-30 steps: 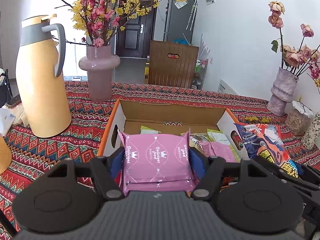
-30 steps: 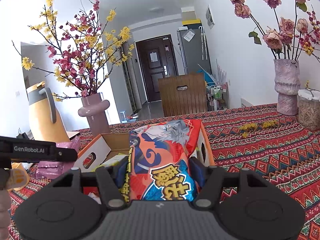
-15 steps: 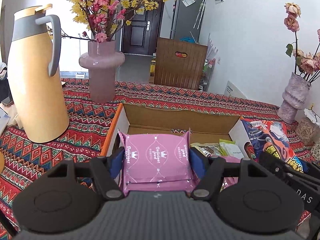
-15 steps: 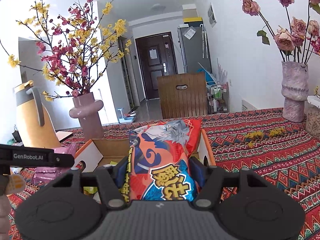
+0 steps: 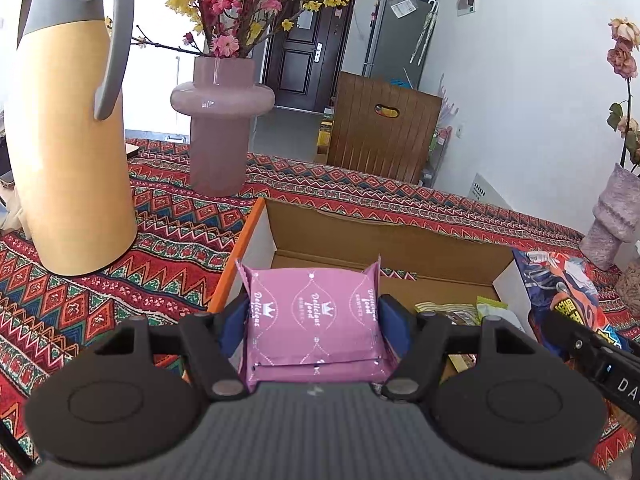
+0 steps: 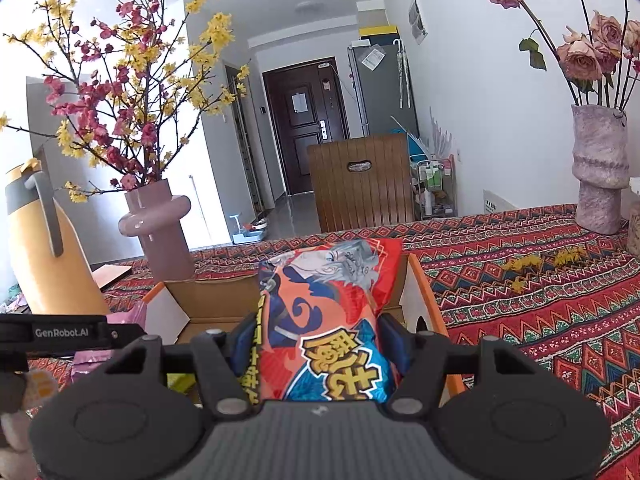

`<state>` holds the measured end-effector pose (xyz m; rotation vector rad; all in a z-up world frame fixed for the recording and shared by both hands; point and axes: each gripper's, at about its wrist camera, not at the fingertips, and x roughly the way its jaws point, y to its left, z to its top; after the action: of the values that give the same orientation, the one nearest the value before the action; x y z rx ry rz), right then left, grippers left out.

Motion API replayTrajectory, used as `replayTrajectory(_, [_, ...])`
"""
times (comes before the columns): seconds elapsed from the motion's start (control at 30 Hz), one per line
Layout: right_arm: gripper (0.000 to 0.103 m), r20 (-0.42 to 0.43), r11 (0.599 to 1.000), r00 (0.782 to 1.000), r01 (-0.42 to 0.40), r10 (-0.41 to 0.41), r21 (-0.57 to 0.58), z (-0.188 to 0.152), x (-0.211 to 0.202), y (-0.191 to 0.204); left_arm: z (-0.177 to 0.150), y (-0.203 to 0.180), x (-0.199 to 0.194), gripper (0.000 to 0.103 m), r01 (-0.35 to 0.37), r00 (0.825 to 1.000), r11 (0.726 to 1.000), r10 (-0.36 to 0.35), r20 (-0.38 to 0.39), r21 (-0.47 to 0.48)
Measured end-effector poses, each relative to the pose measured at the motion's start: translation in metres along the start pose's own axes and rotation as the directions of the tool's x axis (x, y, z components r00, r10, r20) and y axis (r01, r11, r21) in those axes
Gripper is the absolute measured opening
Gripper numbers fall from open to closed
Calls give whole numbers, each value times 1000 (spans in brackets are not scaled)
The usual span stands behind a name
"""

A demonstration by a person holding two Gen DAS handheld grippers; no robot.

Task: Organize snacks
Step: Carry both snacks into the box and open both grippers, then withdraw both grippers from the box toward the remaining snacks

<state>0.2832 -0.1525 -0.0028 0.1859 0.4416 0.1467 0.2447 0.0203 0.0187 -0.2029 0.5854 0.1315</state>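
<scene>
Holding steady on both sides: the left claw (image 5: pixel 314 320) is clamped on a pink snack packet (image 5: pixel 314 322), blue pads pressed into its two sides, and the right claw (image 6: pixel 320 344) grips a red-and-blue snack bag (image 6: pixel 332 320) the same way, jaws partway closed around it. Neither grip has changed from a second ago.

What did change is the framing. Both claws have drifted forward toward the open cardboard box (image 5: pixel 384 240), so the pink packet now hangs over its near left corner, above the orange edge. In the right wrist view the red bag hovers over the right half of the box (image 6: pixel 208 300), covering most of the far wall. A few green and tan snack packets (image 5: pixel 460 312) lie in the box's right part.

The box sits on a tabletop with a red patterned cloth (image 5: pixel 100 292). The yellow thermos jug (image 5: pixel 68 140) at far left and the pink vase of blossoms (image 5: pixel 220 120) loom larger and closer than before. Far right there's a mauve vase of roses (image 6: pixel 598 176), and behind the table a brown chair back (image 6: pixel 360 180).
</scene>
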Motion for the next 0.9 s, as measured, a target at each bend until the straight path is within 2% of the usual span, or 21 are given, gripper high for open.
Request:
replayTrajectory(0.4, [65,-25,1000,1000,11,-11,-8,-8,11,4,-6,3,4,73,-8,1000,1000,8,21,14])
replayTrajectory(0.47, [70,-17,1000,1000,6,-6,-2,-8,8,3,-7,3,1,76,-9,999,1000,8,39,13])
replayTrajectory(0.5, [80,-11,1000,1000,6,-6,3,-7,8,3,-7,3,-2,79,-7,999,1000,6,46,11])
replayTrajectory(0.53, [92,-5,1000,1000,8,-8,7,-7,6,2,-6,4,-3,87,-7,998,1000,6,54,7])
replayTrajectory(0.63, [103,9,1000,1000,6,-6,23,-8,4,-1,-7,4,-9,103,-9,996,1000,9,85,2])
replayTrajectory(0.9, [103,22,999,1000,3,-4,39,-8,0,-4,-7,5,-14,103,19,995,1000,-18,97,-3])
